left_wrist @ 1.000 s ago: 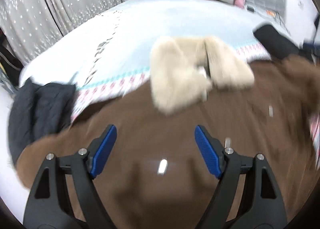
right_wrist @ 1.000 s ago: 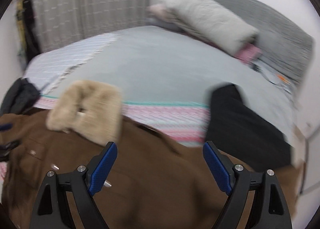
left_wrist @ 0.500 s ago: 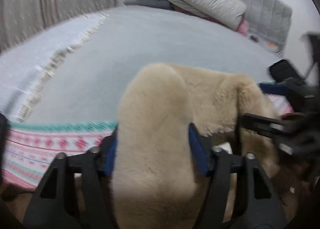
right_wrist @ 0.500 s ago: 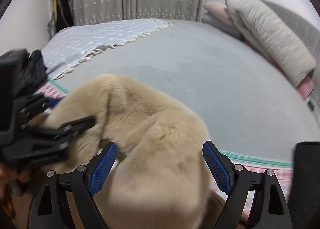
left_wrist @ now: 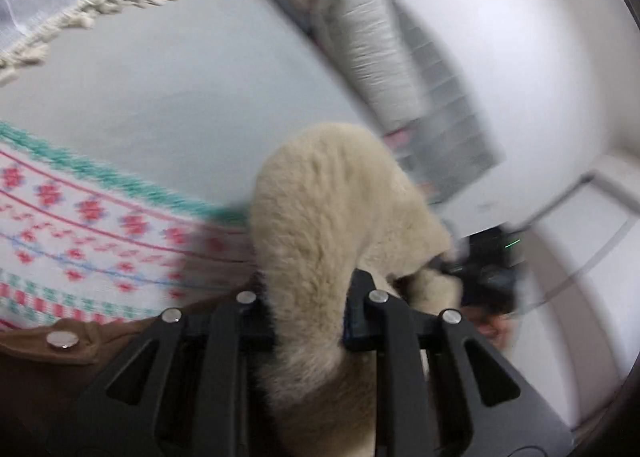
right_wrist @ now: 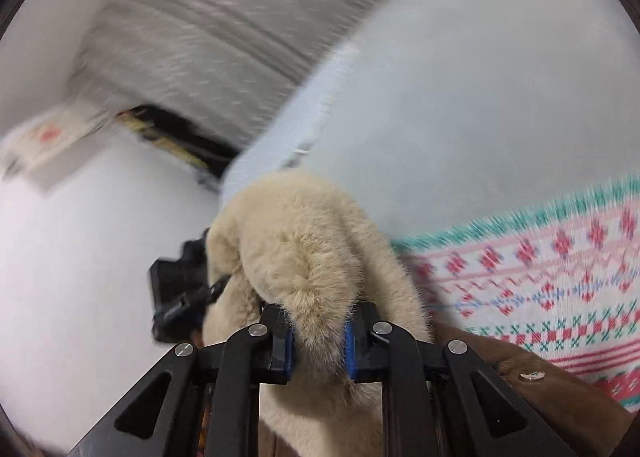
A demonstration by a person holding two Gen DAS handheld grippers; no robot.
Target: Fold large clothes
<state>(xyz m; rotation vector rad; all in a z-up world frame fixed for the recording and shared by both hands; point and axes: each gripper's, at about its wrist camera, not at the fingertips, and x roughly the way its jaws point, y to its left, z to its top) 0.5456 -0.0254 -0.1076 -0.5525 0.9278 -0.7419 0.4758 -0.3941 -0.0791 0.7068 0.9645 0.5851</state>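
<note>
The brown coat (left_wrist: 48, 377) lies on the bed, and its cream fur collar (left_wrist: 332, 193) rises in a thick fold. My left gripper (left_wrist: 308, 313) is closing, its blue pads squeezing the left lapel of that collar. In the right wrist view the fur collar (right_wrist: 304, 237) bulges up between the pads of my right gripper (right_wrist: 318, 345), whose jaws are also closing and pinch the fur. Brown coat cloth (right_wrist: 540, 389) with a metal snap shows at the lower right. Each view shows the other tool's black body beside the fur, blurred. Most of the coat is hidden.
A knitted blanket (left_wrist: 80, 237) with red and green patterns lies under the coat, on a pale grey bed cover (left_wrist: 160, 77). A grey pillow (left_wrist: 368, 45) and padded headboard stand at the far end. Grey curtains (right_wrist: 200, 17) hang beyond the bed's other side.
Both grippers came down from above the brown coat onto the fur collar and their jaws drew together on it. Both views have rolled and tilted.
</note>
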